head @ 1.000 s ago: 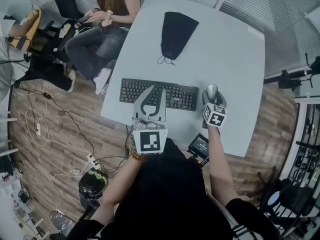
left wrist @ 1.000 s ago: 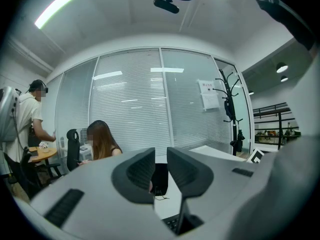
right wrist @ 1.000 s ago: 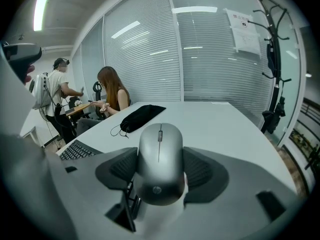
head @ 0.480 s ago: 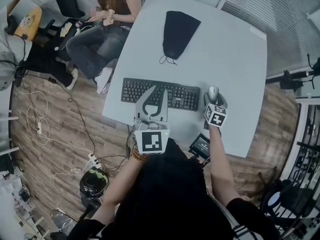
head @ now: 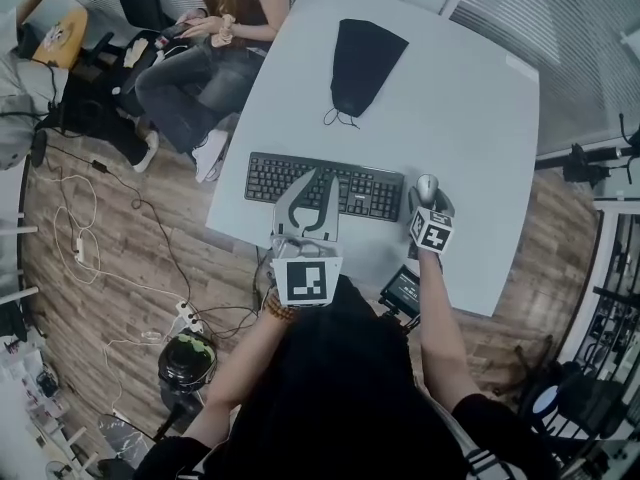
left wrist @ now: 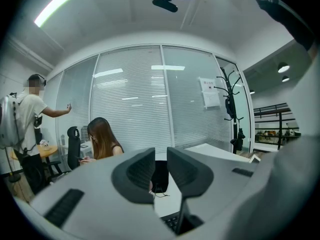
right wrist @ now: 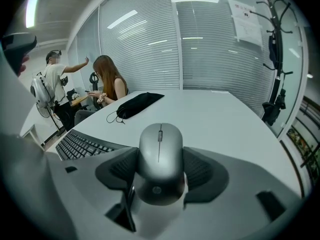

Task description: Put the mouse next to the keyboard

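A grey mouse [head: 426, 183] lies just off the right end of the black keyboard [head: 325, 186] on the white table [head: 470, 118]. My right gripper [head: 428, 198] is shut on it. In the right gripper view both pads press the sides of the mouse [right wrist: 160, 154], with the keyboard [right wrist: 80, 144] to its left. I cannot tell whether the mouse rests on the table or hangs just above it. My left gripper [head: 318, 176] hovers over the keyboard's front middle. In the left gripper view that gripper [left wrist: 161, 171] is shut to a narrow slit and holds nothing.
A black drawstring pouch [head: 362, 63] lies on the far half of the table. A seated person [head: 215, 28] is at the table's far left corner. A small black device [head: 402, 290] sits at the near edge. Cables [head: 90, 258] run over the wooden floor at left.
The head camera has drifted a little, which shifts the table in the picture. Both grippers and the mouse keep their places relative to the keyboard.
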Demonstrator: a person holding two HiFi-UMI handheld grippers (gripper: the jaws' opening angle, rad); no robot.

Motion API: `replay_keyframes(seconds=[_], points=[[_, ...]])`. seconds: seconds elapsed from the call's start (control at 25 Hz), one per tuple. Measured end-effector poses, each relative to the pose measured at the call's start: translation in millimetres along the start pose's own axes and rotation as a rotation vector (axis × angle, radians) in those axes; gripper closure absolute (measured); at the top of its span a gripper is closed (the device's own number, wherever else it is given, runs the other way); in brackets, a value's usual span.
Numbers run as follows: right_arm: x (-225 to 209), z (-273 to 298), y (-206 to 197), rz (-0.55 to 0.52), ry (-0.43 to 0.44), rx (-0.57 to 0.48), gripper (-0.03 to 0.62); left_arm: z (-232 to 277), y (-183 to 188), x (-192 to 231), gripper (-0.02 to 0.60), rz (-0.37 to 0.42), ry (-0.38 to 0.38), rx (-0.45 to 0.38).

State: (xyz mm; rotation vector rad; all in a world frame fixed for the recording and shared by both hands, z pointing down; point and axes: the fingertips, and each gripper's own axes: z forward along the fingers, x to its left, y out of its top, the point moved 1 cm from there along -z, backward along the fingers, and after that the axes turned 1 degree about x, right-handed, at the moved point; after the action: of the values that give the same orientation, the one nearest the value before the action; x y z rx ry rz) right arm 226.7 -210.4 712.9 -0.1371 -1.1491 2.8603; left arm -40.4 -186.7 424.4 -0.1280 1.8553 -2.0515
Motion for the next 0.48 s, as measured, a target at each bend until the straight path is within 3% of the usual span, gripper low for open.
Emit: replay_keyframes(seconds=[0.48], points=[[-4,13,-23,0.010,-0.015,0.068,0.309,4,-3,2,0.503,0.006,-0.006,0.013]])
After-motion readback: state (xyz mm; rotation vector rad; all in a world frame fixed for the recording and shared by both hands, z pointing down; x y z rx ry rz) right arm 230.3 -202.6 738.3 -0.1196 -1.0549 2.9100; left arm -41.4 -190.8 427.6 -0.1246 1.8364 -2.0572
